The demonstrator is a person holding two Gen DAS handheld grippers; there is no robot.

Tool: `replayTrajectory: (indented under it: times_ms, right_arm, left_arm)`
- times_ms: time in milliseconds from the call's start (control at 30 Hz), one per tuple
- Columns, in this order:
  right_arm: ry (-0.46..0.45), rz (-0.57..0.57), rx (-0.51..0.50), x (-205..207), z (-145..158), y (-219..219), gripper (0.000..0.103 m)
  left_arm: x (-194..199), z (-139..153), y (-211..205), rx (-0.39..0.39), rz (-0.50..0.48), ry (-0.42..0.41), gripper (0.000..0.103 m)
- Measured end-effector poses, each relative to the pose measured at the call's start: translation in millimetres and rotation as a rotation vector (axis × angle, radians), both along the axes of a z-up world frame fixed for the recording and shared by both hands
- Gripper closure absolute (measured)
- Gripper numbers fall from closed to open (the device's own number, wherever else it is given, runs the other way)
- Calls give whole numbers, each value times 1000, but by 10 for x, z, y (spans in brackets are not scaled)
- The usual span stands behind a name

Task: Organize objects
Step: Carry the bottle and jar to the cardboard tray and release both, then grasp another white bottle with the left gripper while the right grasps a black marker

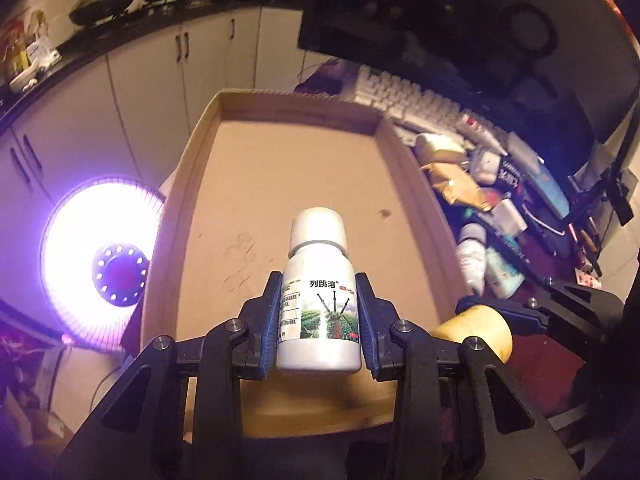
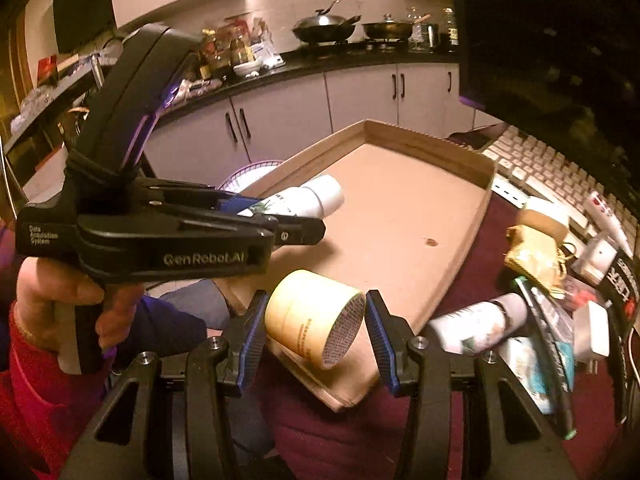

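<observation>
The left gripper [image 1: 319, 320] is clamped on a white bottle [image 1: 318, 292], blue pads pressing both its sides, carried over the near end of the cardboard tray [image 1: 408, 168]. The right gripper [image 2: 316, 336] holds a yellow jar [image 2: 316, 320] lying sideways between its pads, above the tray's near corner.

To do this well, I'd lower the bottle until its base meets the tray floor before letting go, and place it toward the far end so the jar has room nearby.

To the right lies a heap of packets and bottles [image 1: 484, 216] beside a keyboard [image 1: 404, 100]. The two tools sit close together and could knock each other.
</observation>
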State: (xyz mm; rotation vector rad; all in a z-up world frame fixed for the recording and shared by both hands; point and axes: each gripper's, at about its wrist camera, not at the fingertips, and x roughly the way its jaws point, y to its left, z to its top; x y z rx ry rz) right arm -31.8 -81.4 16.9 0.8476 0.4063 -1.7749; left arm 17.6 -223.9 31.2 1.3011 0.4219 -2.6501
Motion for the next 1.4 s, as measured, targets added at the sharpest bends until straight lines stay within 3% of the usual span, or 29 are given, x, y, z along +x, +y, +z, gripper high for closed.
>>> replayTrajectory:
  times_ms: [233, 633, 833, 900, 967, 1167, 1400]
  right_arm:
    - [-26, 28, 34, 6, -93, -231, 55]
    - [-50, 24, 72, 33, -237, -440, 54]
    - [-49, 8, 55, 75, -193, -353, 54]
    - [-57, 4, 29, 83, -146, -283, 34]
    - [-62, 5, -10, 82, -68, -173, 25]
    - [-10, -43, -113, 50, 174, 306, 25]
    - [98, -262, -83, -283, 185, 1287, 24]
  left_arm:
    - [89, 6, -217, -54, 125, -58, 69]
    - [115, -189, -378, -26, 160, -141, 69]
    - [124, -192, -358, 12, 181, -136, 67]
    - [141, -145, -354, 27, 192, -118, 58]
    - [175, -53, -332, 31, 202, -81, 50]
    - [179, 238, -156, 42, 140, 21, 49]
    - [-12, 356, 489, 99, -108, 98, 44]
